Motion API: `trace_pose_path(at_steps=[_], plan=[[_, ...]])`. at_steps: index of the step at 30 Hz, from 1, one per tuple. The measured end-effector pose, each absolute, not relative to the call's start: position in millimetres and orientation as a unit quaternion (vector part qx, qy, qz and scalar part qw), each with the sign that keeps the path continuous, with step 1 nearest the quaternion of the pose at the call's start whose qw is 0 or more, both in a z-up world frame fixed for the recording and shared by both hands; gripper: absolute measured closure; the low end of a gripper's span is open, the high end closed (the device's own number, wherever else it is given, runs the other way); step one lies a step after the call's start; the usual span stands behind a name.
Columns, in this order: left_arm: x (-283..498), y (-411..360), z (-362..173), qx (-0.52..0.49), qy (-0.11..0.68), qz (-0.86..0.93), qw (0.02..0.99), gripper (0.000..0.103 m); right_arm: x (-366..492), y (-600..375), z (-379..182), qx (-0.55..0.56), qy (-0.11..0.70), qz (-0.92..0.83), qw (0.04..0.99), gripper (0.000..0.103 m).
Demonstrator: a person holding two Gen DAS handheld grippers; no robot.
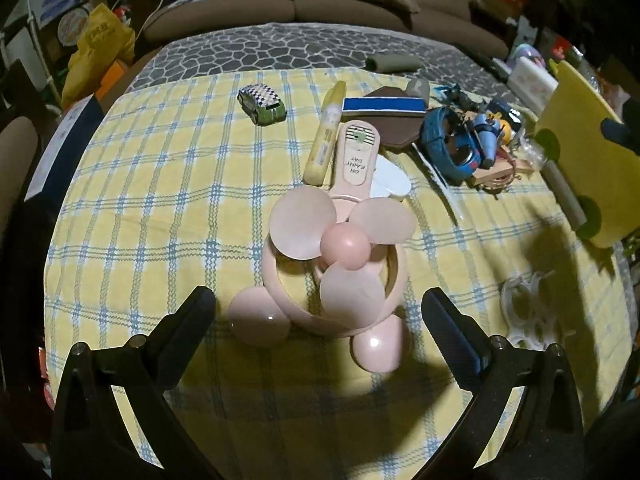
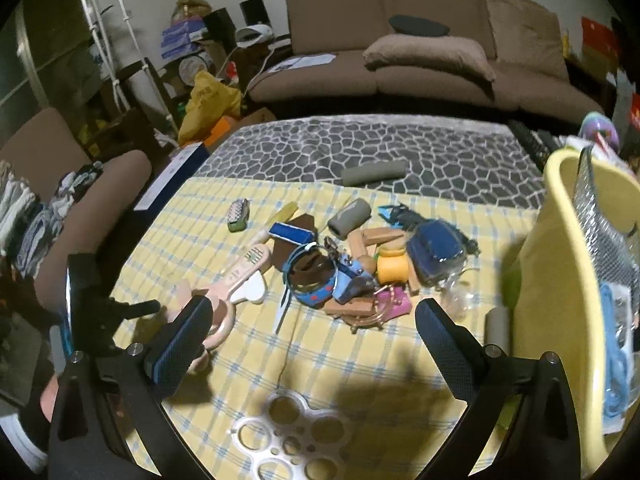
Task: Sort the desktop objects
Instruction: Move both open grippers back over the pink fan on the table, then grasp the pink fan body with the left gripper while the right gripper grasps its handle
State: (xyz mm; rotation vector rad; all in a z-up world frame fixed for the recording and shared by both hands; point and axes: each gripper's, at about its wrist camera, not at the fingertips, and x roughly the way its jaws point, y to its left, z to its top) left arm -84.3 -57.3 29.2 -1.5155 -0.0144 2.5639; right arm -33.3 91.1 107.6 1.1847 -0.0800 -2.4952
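A pink hand-held fan (image 1: 340,248) with round blades and two ear-like knobs lies on the yellow checked cloth (image 1: 168,208), its handle pointing away. My left gripper (image 1: 318,308) stands open just short of the fan's ring, one finger on each side. In the right wrist view the same fan (image 2: 244,276) lies at the left, partly hidden behind a finger. My right gripper (image 2: 314,316) hangs open above the cloth, holding nothing. A pile of small objects (image 2: 352,268) lies ahead of it.
A green toy car (image 1: 262,105), a yellow tube (image 1: 325,136) and a blue-and-white box (image 1: 383,105) lie beyond the fan. A yellow bin (image 2: 560,264) stands at the right. A white ringed plastic piece (image 2: 292,436) lies near. A brown sofa (image 2: 420,64) stands behind the table.
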Motion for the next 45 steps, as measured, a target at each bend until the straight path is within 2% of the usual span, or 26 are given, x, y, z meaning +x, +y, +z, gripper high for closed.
trace_pose_path(at_steps=[12,15,19,21,22,28,32,36,41,44,45], plan=[[-92.4,-40.7,10.5,-0.505,0.04,0.858,0.078,0.0,-41.6,73.3,82.3,0.455,-0.051,-0.864,0.208,0.001],[-93.8,-41.7,7.1,-0.504,0.039,0.86,0.076,0.005,-43.5,67.1,75.0,0.463,-0.052,-0.858,0.214,0.001],[-93.7,-42.8,9.0,-0.503,0.029,0.86,0.079,0.008,-44.2,61.4,69.4,0.471,-0.054,-0.852,0.221,0.001],[-91.3,-43.7,11.6,-0.502,0.018,0.86,0.088,0.018,-44.2,58.6,67.3,0.474,-0.055,-0.85,0.225,0.001],[-90.2,-43.6,14.5,-0.499,0.016,0.862,0.086,0.019,-43.8,57.4,66.1,0.475,-0.056,-0.848,0.227,0.001],[-88.0,-53.9,17.1,-0.507,-0.037,0.856,0.097,0.019,-43.7,53.7,61.4,0.482,-0.082,-0.838,0.242,0.001],[-84.2,-60.6,26.6,-0.497,-0.071,0.858,0.108,0.019,-46.7,55.9,54.7,0.492,-0.138,-0.819,0.261,0.001],[-76.3,-60.0,45.0,-0.474,-0.088,0.867,0.126,0.019,-47.4,57.6,52.9,0.494,-0.175,-0.807,0.274,0.008],[-66.3,-45.5,66.7,-0.448,-0.084,0.876,0.159,0.019,-43.6,55.0,60.6,0.48,-0.211,-0.793,0.31,0.027],[-61.1,-36.7,77.2,-0.433,-0.075,0.881,0.177,0.019,-39.8,51.0,67.1,0.475,-0.215,-0.789,0.324,0.05],[-59.8,-34.3,79.7,-0.428,-0.071,0.882,0.182,0.019,-39.4,49.7,68.4,0.474,-0.217,-0.788,0.328,0.063]])
